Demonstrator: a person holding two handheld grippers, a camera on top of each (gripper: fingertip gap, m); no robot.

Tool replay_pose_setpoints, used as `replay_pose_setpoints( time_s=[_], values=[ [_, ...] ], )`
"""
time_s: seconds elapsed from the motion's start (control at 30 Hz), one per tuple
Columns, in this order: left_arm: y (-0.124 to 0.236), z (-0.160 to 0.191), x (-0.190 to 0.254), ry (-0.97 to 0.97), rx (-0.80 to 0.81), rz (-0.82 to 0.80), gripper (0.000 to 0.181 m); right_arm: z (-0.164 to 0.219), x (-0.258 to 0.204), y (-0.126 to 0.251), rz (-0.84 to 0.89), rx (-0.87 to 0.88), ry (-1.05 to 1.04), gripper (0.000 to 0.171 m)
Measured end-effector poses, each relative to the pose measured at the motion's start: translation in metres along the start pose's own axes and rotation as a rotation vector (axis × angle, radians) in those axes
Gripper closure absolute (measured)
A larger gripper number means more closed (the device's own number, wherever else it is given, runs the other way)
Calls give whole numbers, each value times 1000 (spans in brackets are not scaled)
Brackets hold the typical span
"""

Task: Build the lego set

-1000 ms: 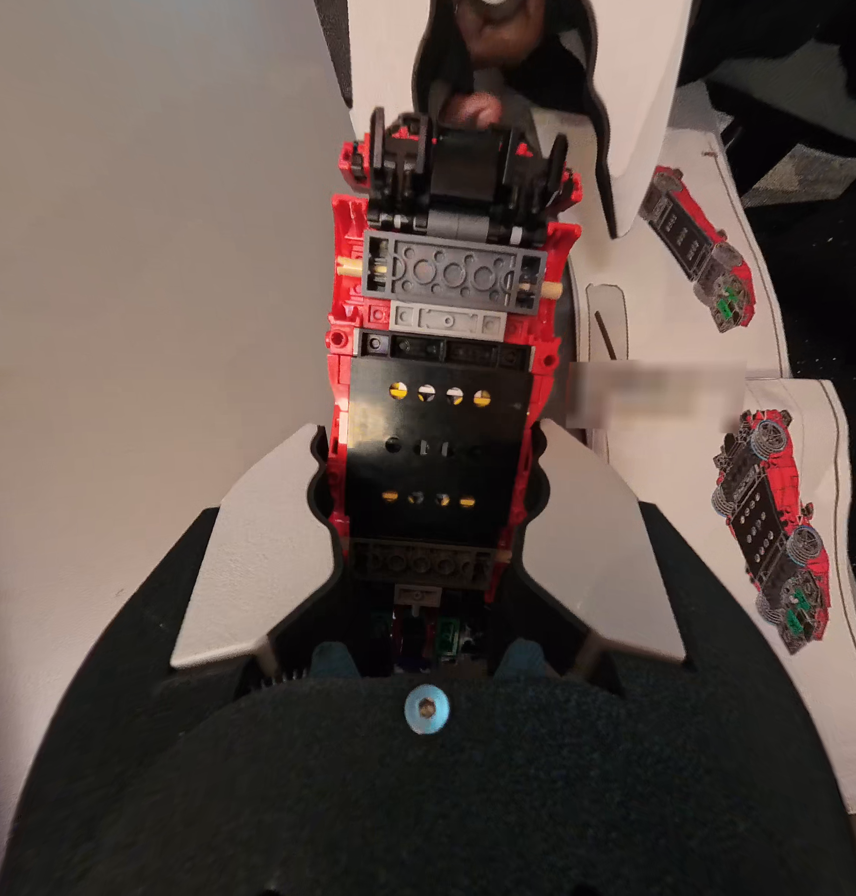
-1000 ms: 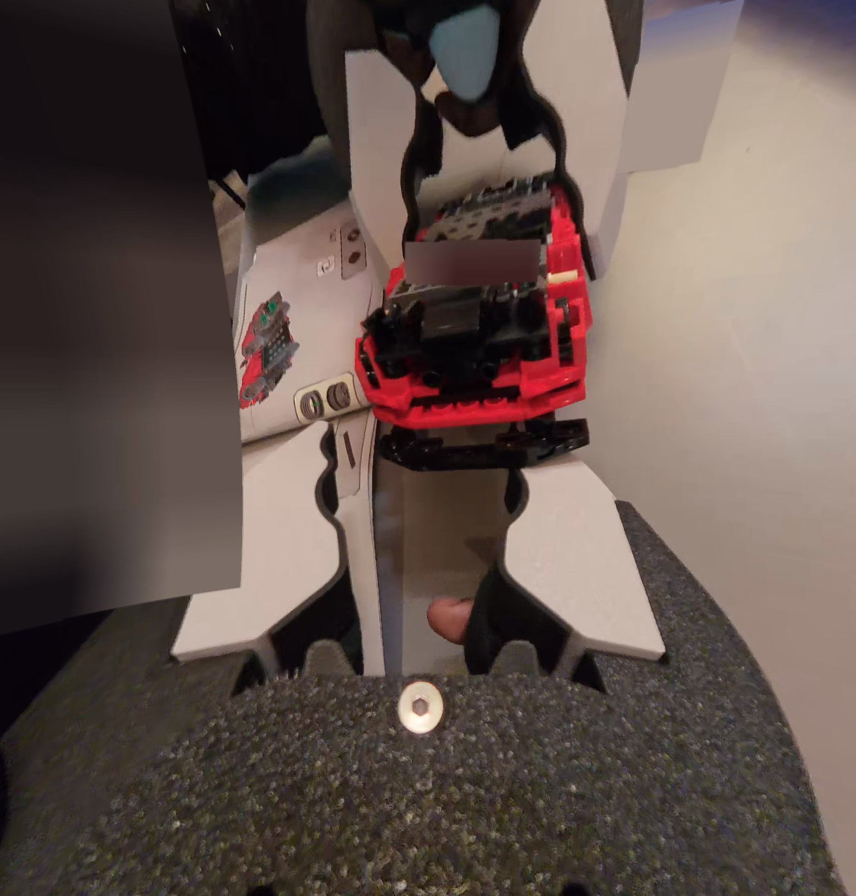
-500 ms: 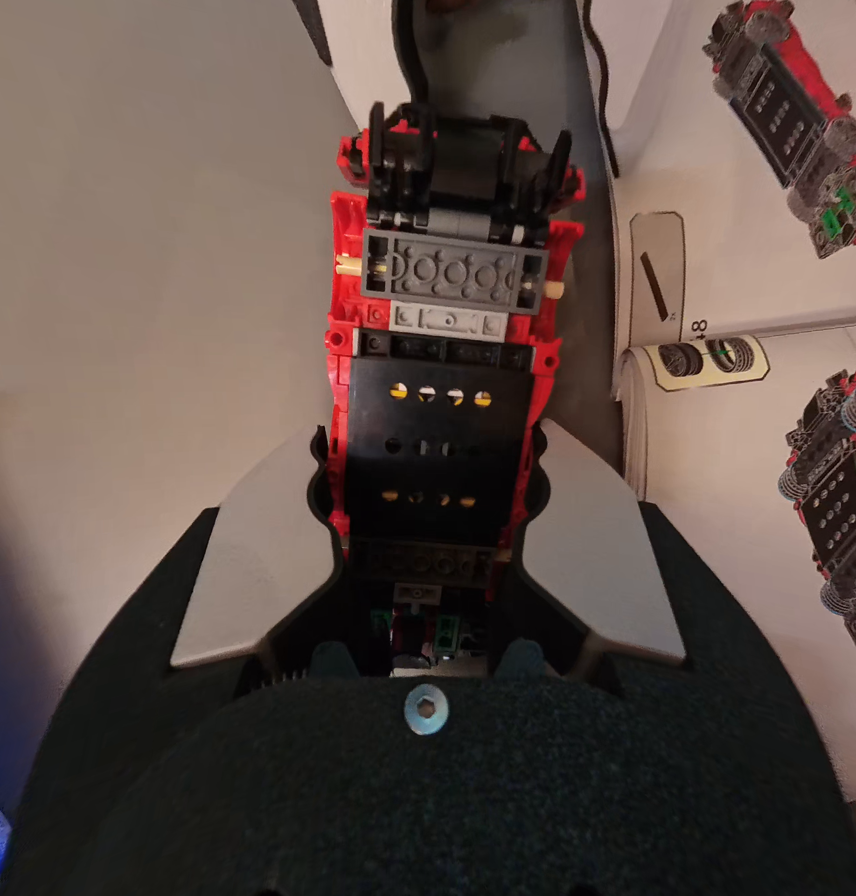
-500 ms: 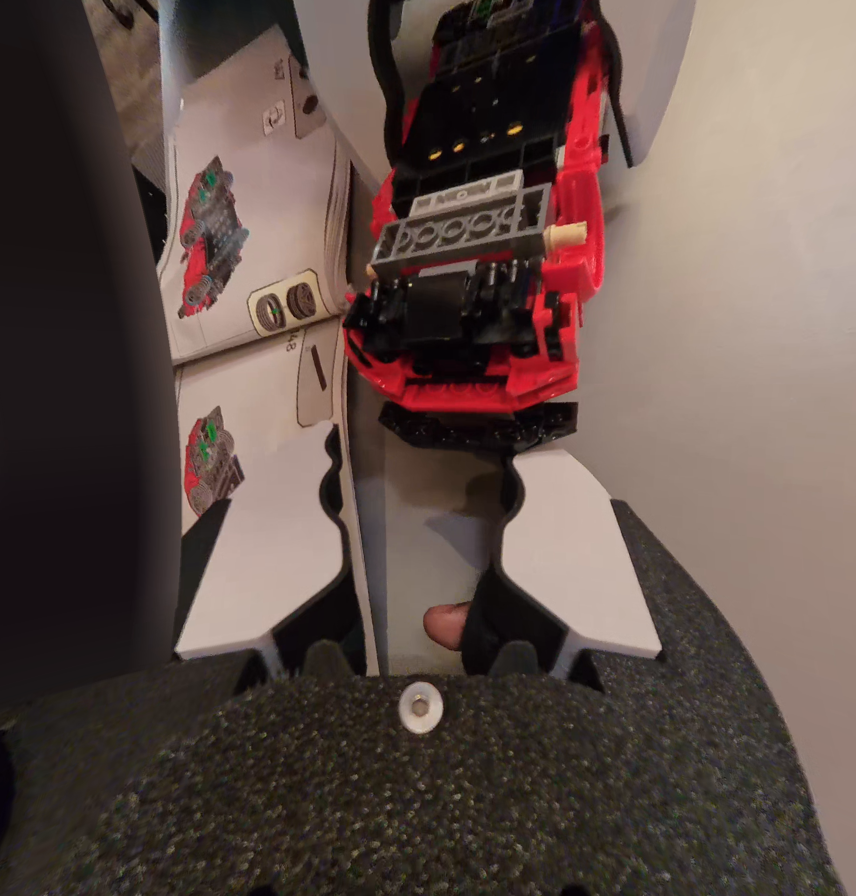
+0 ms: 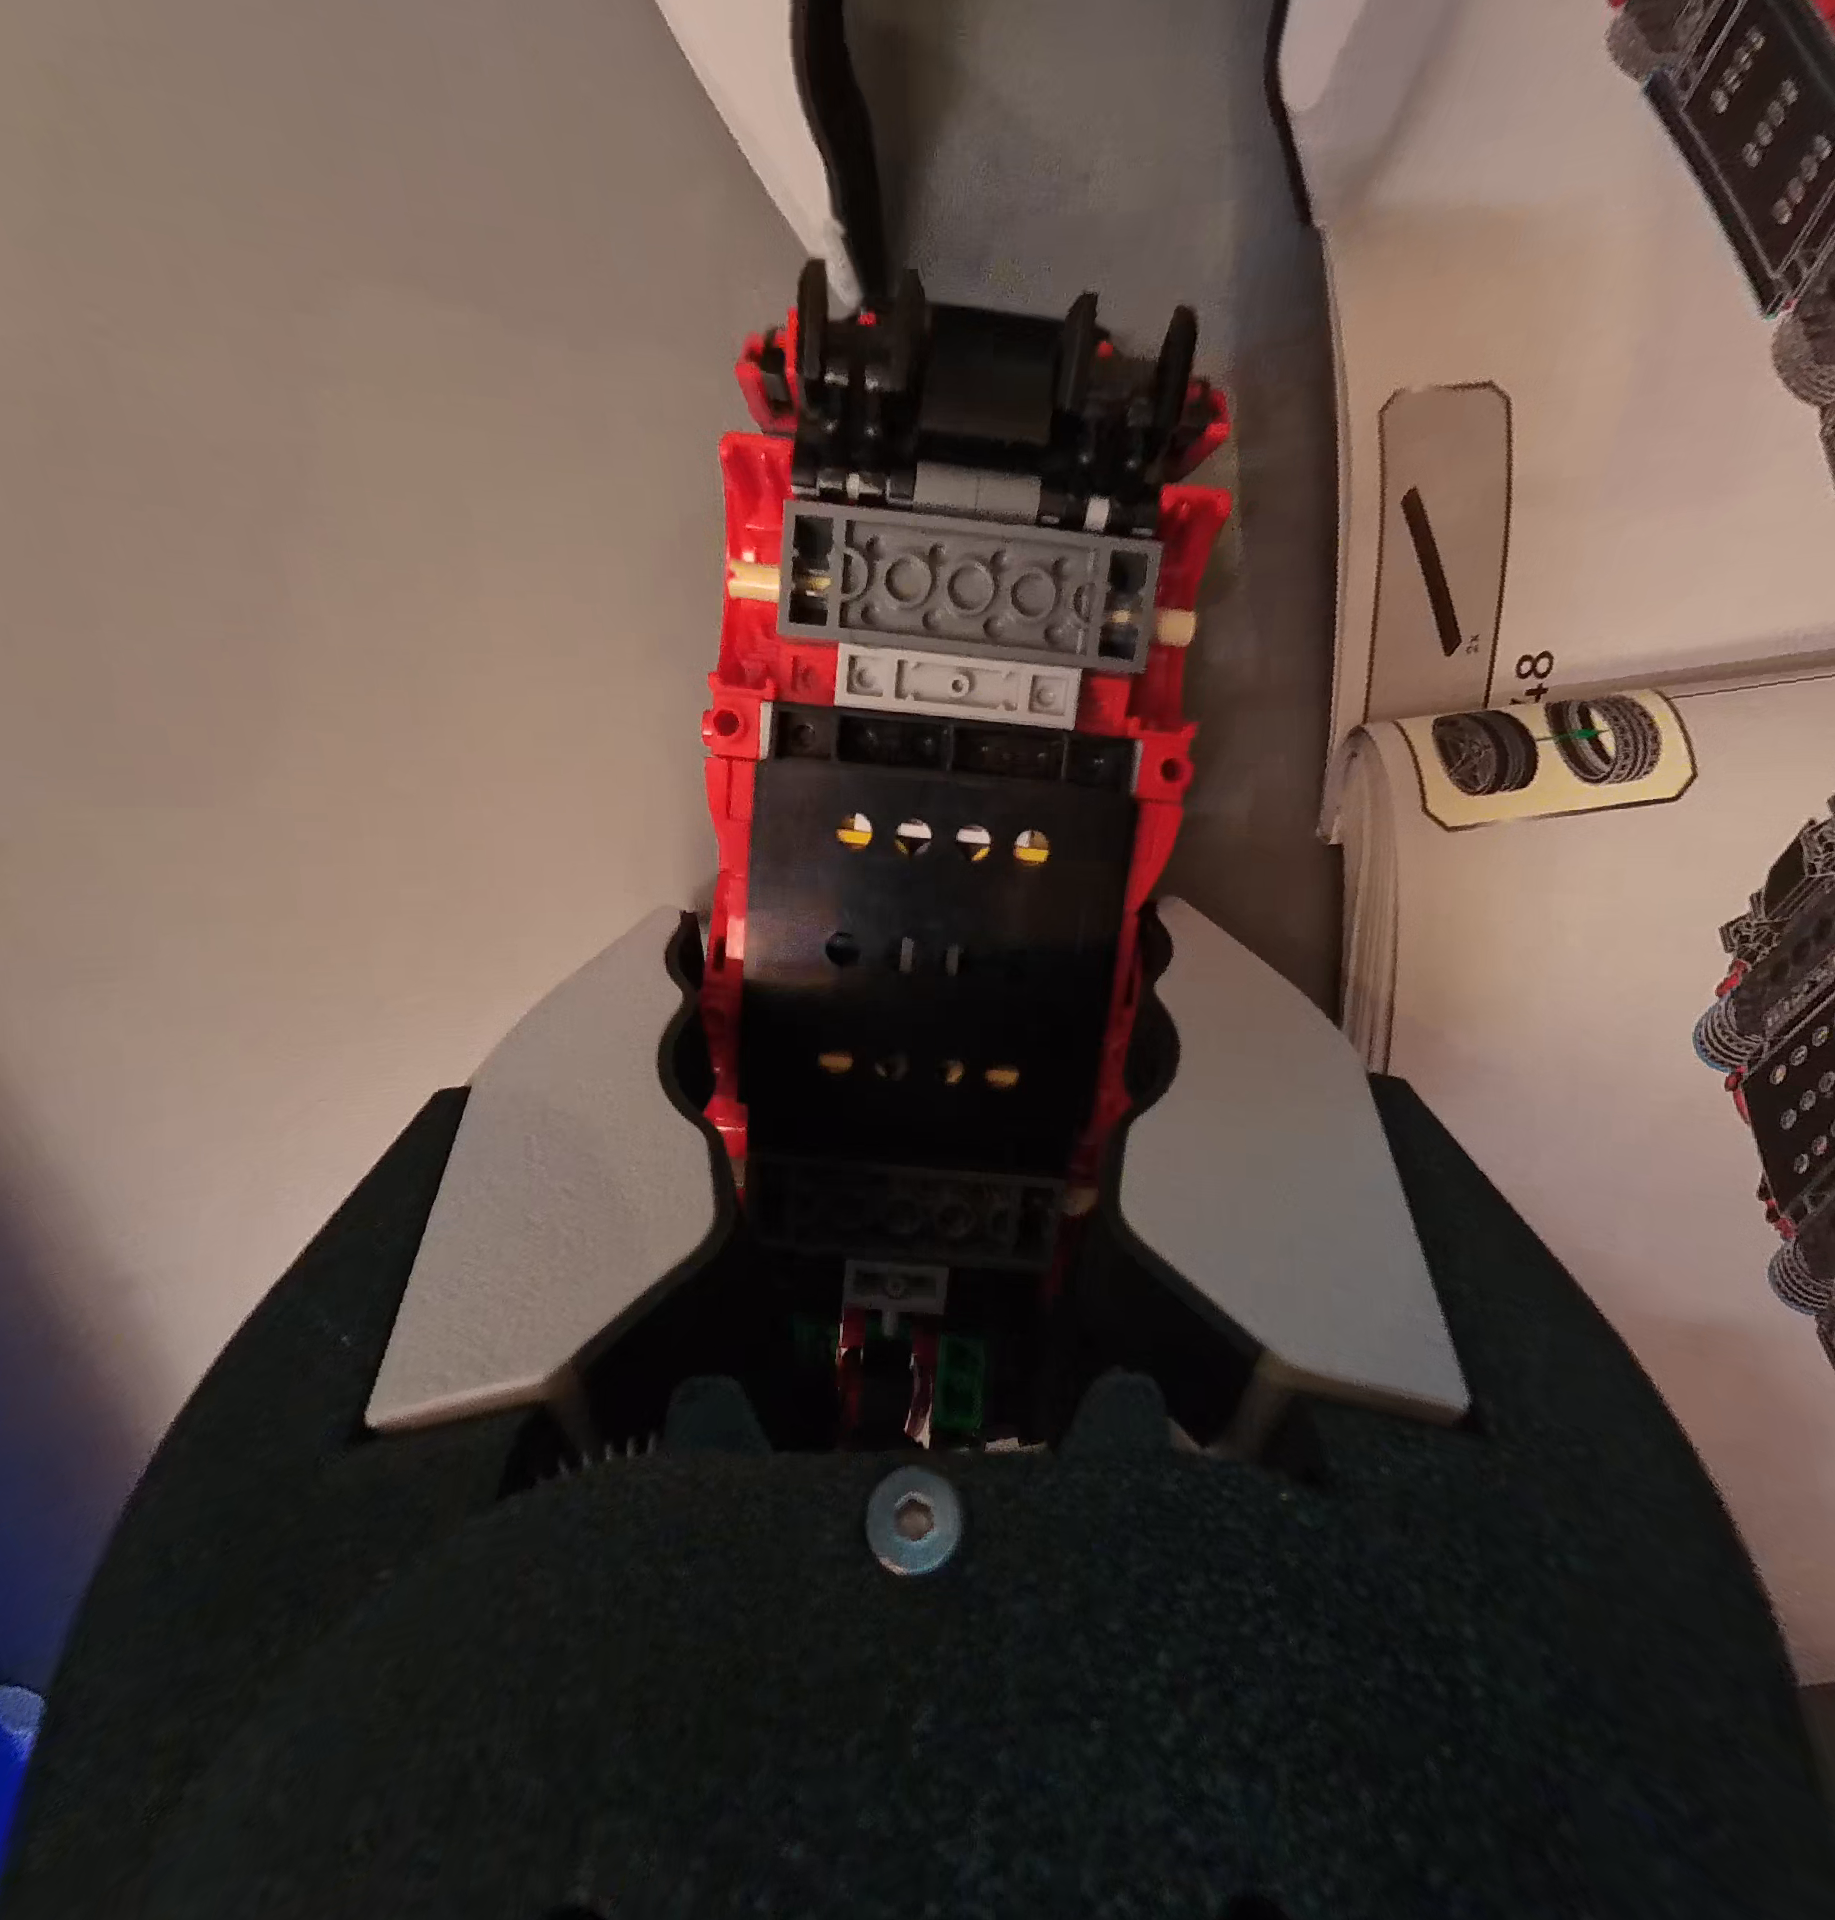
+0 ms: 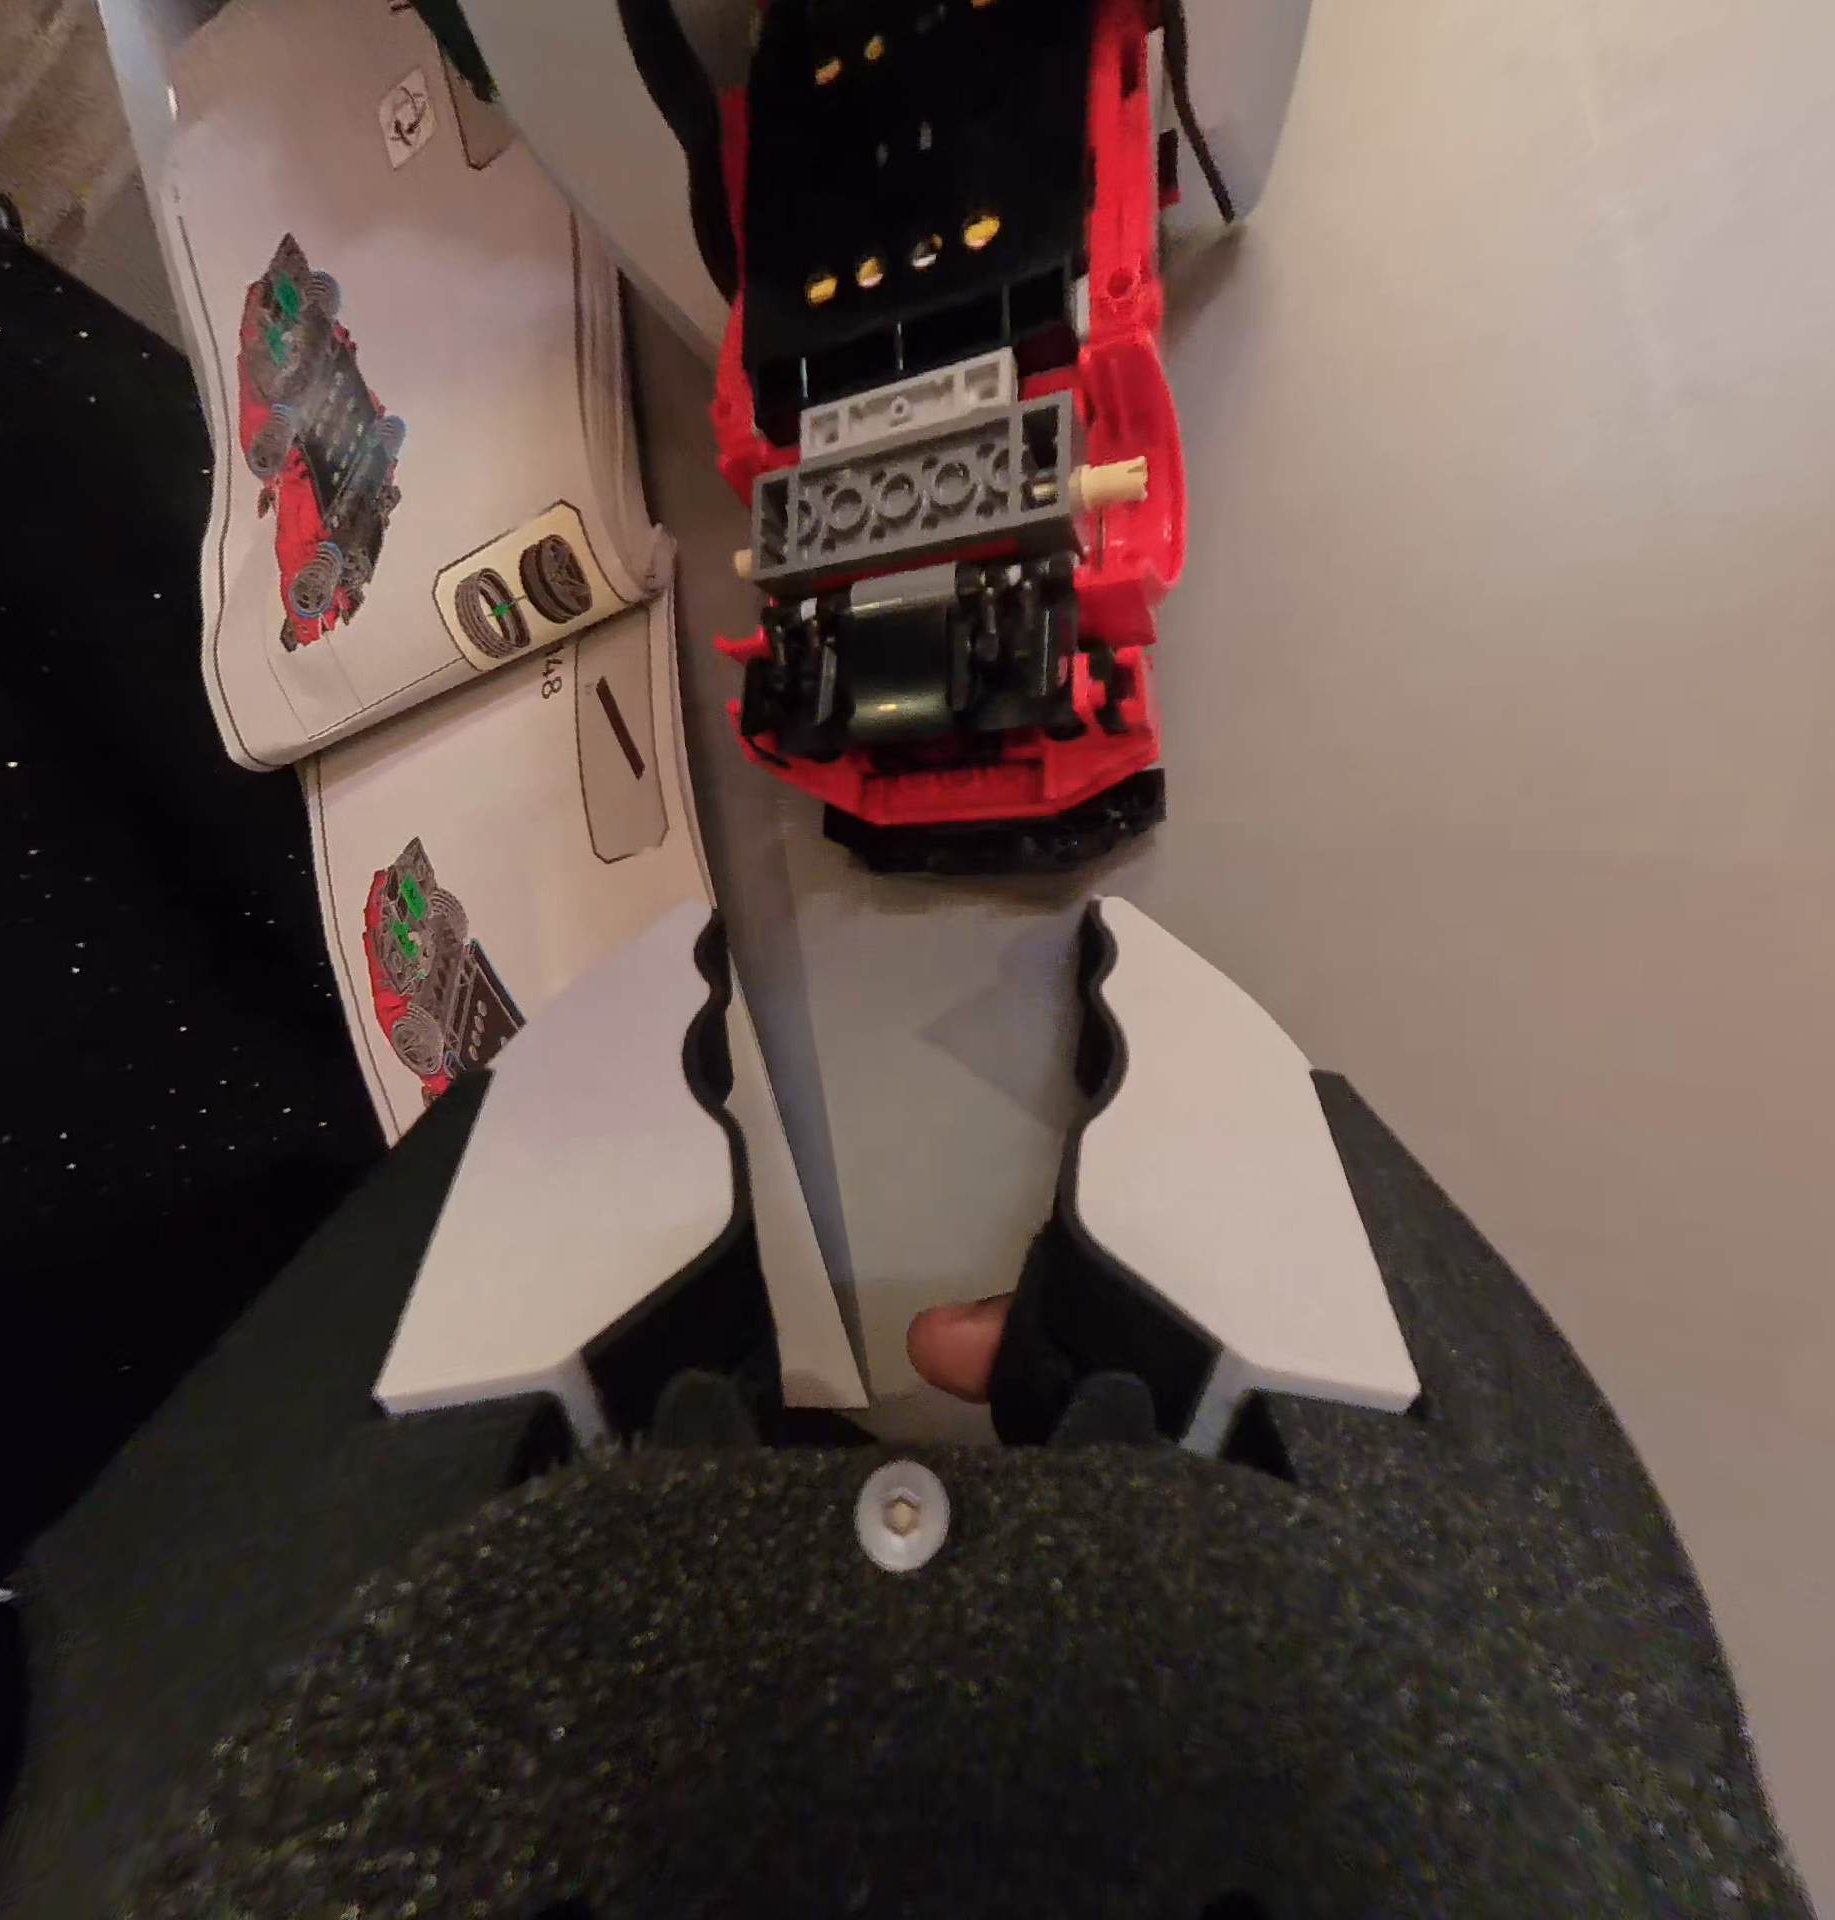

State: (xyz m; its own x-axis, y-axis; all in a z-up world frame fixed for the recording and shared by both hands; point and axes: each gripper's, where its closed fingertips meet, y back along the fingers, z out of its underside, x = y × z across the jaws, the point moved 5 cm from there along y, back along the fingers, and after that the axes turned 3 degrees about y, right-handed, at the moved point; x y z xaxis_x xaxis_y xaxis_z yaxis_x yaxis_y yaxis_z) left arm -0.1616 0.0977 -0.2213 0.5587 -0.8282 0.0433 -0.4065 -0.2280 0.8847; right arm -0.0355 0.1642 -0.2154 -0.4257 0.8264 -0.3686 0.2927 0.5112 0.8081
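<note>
A red and black lego car [image 5: 944, 883] lies underside up between my left gripper's fingers. My left gripper [image 5: 918, 935] is shut on the car's rear half. The car's front end with the grey plate [image 5: 970, 597] and tan axle pins sticks out ahead. In the right wrist view the car [image 6: 944, 468] hangs just beyond my right gripper [image 6: 900, 935], nose toward it and not touching. My right gripper is open and empty. The left gripper's white fingers [image 6: 601, 156] show at the top of that view, on both sides of the car.
An open instruction booklet [image 5: 1619, 520] lies on the beige table [image 5: 321, 520] right of the car; it also shows in the right wrist view [image 6: 425, 520]. A dark speckled floor [image 6: 82, 831] lies beyond the table edge. A person's fingertip [image 6: 954, 1351] shows between the right fingers. The grippers' ends are close to 10 centimetres from one another.
The left gripper has kept hold of the car and tipped it, so its underside now faces the right wrist view. The right gripper has drawn back a little. The booklet has slid nearer in both views.
</note>
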Motion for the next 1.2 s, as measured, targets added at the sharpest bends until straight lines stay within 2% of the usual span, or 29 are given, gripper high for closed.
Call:
replay_pose_setpoints(
  time_s=[0.33,0.93,1.13,1.2],
  values=[
    [-1,-1,0,19,-26,-15,102,2,0,1,29,-17,-24,106],
    [-1,-5,0,55,-182,-13,102,9,0,10,86,-16,-39,105],
    [4,-5,-1,63,-150,-45,82,11,-2,17,134,34,-41,105],
    [10,-5,-1,74,-118,-57,82,10,-4,22,156,69,-34,105]
  ],
)
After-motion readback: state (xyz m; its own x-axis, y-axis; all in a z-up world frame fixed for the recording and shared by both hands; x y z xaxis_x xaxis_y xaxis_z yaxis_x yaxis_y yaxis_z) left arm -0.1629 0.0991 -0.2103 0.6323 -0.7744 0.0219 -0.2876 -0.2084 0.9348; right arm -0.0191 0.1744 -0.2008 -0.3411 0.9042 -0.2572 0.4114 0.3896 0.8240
